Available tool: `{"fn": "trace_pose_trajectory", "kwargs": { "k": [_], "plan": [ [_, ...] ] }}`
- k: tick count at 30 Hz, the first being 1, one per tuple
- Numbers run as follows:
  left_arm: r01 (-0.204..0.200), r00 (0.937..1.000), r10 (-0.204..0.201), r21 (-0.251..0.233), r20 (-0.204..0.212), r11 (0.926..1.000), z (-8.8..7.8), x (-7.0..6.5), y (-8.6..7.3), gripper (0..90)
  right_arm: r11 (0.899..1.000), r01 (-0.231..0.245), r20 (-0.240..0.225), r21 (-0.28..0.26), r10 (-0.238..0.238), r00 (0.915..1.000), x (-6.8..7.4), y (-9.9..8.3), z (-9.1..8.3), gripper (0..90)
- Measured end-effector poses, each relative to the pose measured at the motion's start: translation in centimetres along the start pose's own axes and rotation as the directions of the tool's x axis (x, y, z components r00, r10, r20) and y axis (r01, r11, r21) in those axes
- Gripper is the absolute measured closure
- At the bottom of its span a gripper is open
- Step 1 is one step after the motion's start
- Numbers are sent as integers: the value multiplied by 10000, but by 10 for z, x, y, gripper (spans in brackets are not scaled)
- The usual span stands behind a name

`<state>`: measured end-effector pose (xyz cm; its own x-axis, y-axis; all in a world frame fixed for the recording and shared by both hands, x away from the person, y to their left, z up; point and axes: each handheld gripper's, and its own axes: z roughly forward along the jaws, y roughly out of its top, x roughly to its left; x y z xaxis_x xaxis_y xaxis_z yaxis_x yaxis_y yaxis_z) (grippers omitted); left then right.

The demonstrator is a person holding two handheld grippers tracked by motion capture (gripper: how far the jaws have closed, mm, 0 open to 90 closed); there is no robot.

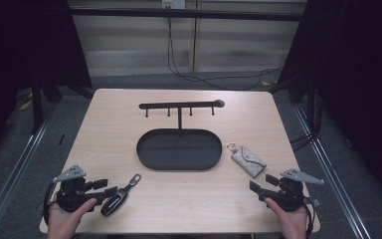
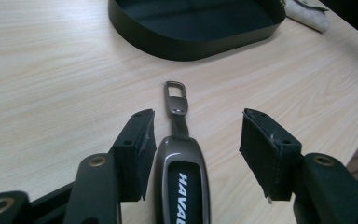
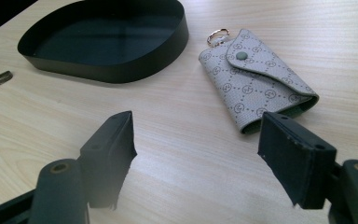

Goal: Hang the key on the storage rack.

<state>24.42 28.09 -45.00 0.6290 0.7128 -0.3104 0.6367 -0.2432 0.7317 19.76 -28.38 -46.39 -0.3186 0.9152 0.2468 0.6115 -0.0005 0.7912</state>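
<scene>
Black left claw (image 2: 196, 135) released, jaws astride car key fob (image 2: 182, 179), right claw (image 3: 196, 140) released near grey key pouch (image 3: 256, 86)

Tabletop (image 1: 129, 124) evenly lit from above, surroundings left dark at frame edges, shadows soft, jaws blurred near lower left of right gripper view

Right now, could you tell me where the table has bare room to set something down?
The wide strips left and right of the black tray are bare, as is the front edge between the key fob and the key pouch. It is crowded right beside those two.
</scene>
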Motion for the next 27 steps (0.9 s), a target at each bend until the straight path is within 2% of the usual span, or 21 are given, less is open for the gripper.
{"fn": "trace_pose_trajectory", "kwargs": {
  "k": [7,9,10,12,17,21,23,27],
  "plan": [
    [93,9999,-96,280,100,9996,-1,-3,5,449,9997,222,-36,45,-222,9997,3,0,0,269],
    [13,10000,-13,424,11,9991,-1,-3,8,410,9999,142,-77,67,-141,9999,2,0,1,269],
    [-170,9996,184,608,-219,9980,-1,-4,11,410,9999,104,-120,99,-103,9999,1,0,2,269],
    [-177,9996,191,666,-212,9976,0,-5,12,410,9999,89,-137,122,-87,9999,1,0,2,269],
    [-492,9983,529,1296,-252,9903,3,-8,20,420,9998,130,-180,139,-127,9998,1,0,3,269],
    [-556,9979,599,1430,-261,9882,4,-10,24,410,9998,124,-184,179,-120,9998,1,0,3,269],
    [-740,9966,788,1553,-246,9851,5,-12,29,409,9996,119,-153,252,-116,9998,1,0,4,269],
    [-745,9960,812,1524,-382,9855,5,-15,37,425,9995,118,-206,288,-112,9997,1,0,5,269]
  ]
}}
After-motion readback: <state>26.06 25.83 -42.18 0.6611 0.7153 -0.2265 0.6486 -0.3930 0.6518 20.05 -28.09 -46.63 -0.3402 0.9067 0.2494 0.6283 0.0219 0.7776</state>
